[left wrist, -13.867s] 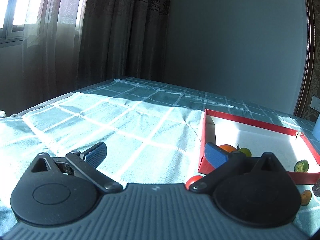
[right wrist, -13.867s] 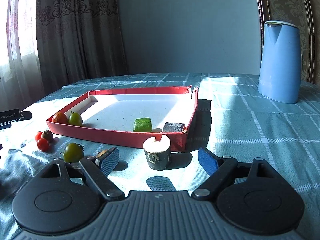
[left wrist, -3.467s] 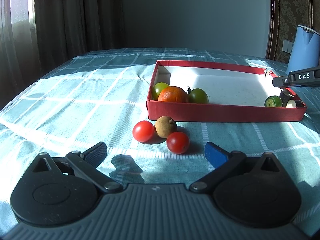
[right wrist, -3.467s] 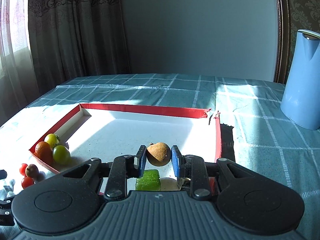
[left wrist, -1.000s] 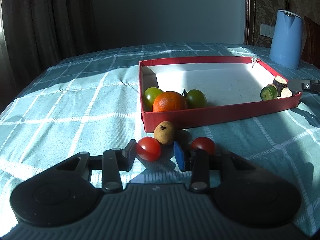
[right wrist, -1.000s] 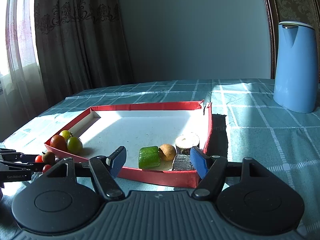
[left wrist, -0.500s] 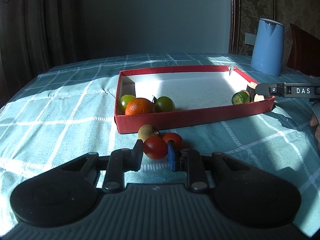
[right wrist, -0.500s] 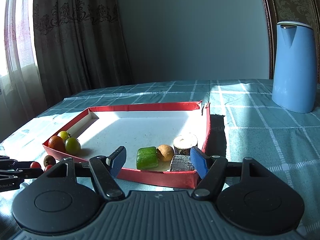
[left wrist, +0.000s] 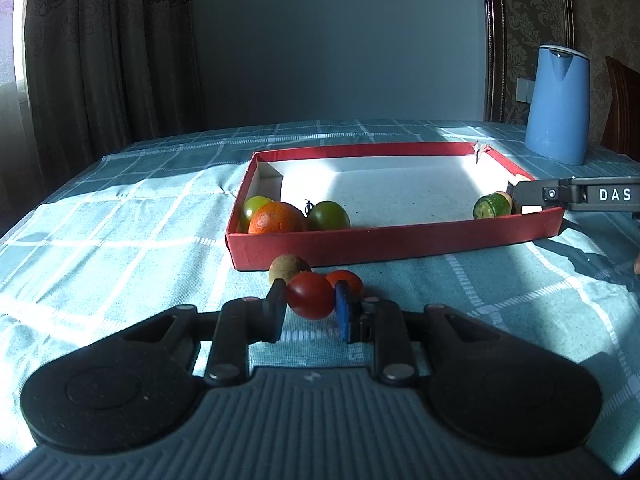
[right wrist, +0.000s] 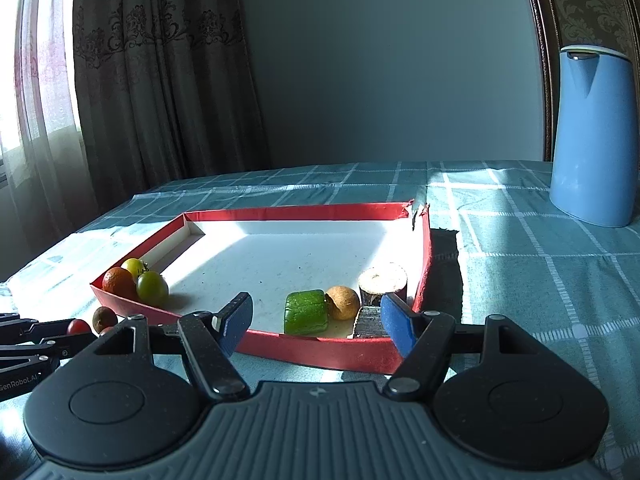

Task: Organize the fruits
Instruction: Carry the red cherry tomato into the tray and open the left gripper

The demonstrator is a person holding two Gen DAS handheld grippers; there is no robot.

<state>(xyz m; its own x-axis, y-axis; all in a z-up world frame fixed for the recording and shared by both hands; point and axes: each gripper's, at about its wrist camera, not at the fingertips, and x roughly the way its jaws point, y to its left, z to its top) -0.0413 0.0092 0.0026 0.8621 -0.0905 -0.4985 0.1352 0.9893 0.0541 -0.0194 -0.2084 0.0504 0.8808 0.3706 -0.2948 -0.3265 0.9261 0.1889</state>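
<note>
My left gripper (left wrist: 310, 304) is shut on a red cherry tomato (left wrist: 310, 295), just in front of the red tray (left wrist: 392, 245). Behind it on the cloth lie a brown round fruit (left wrist: 288, 267) and a second red tomato (left wrist: 347, 278). Inside the tray's near left corner sit an orange (left wrist: 276, 218) and two green tomatoes (left wrist: 329, 215). My right gripper (right wrist: 316, 318) stands open at the tray's (right wrist: 320, 348) near wall with nothing between its fingers. Beyond it in the tray lie a green block (right wrist: 306, 312), a brown fruit (right wrist: 343, 302) and a short log piece (right wrist: 383, 282).
A blue kettle (right wrist: 592, 136) stands on the checked tablecloth (right wrist: 540, 264) to the right of the tray. Curtains hang at the left. The left gripper's arm (right wrist: 28, 338) shows at the left edge of the right wrist view.
The left gripper's jaws have shut on the red tomato, and it has shifted a little with the tomato, now slightly off the cloth. The right gripper has kept still.
</note>
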